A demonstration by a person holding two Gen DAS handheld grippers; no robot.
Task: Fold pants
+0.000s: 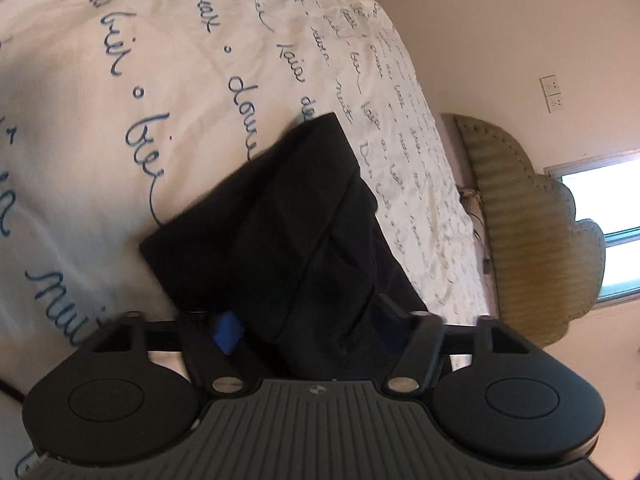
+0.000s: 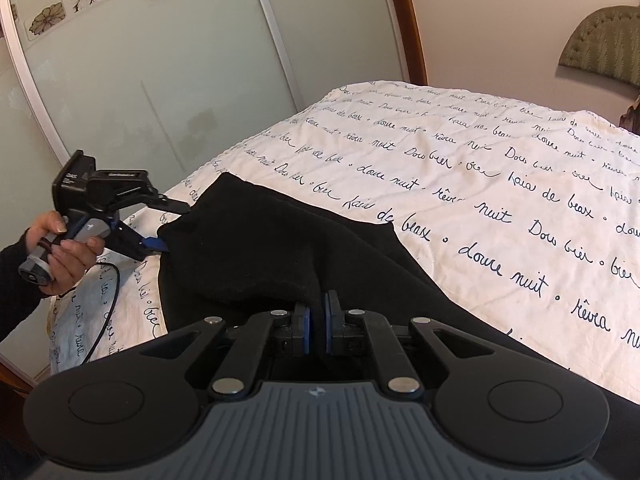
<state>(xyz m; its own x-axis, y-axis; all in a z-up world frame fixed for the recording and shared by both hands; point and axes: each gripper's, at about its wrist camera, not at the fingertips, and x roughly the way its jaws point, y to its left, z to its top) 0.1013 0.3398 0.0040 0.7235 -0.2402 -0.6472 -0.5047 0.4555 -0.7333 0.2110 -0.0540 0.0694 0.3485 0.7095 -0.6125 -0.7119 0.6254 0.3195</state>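
1. A bed is filling the room, its white bedspread (image 2: 480, 168) covered in lines of dark blue handwriting; frosted sliding doors (image 2: 140, 80) with flower panels are standing behind it and a padded olive headboard (image 1: 516, 232) is leaning against the pale wall by a bright window (image 1: 608, 220).
2. The black pants (image 2: 272, 248) are lying on the near part of the bedspread, bunched into thick folds, with one end running toward the bed's edge by the doors.
3. The right claw (image 2: 318, 320) is sitting low on the near fold, its blue pads drawn almost together and pinching a ridge of the black cloth between them.
4. The left claw (image 2: 172, 226) is reaching in from the door side, one finger lying over the far end of the pants and the blue-tipped one under it, so the cloth's edge is sitting between them.
5. From the left wrist view, the same left claw (image 1: 308, 320) is showing a thick wad of black cloth filling the gap between its fingers; the pads themselves are mostly hidden, but the cloth is looking clamped.
6. A hand (image 2: 60, 252) in a dark sleeve is gripping the left claw's handle, and a black cable (image 2: 108, 312) is hanging down from it over the bed's edge.
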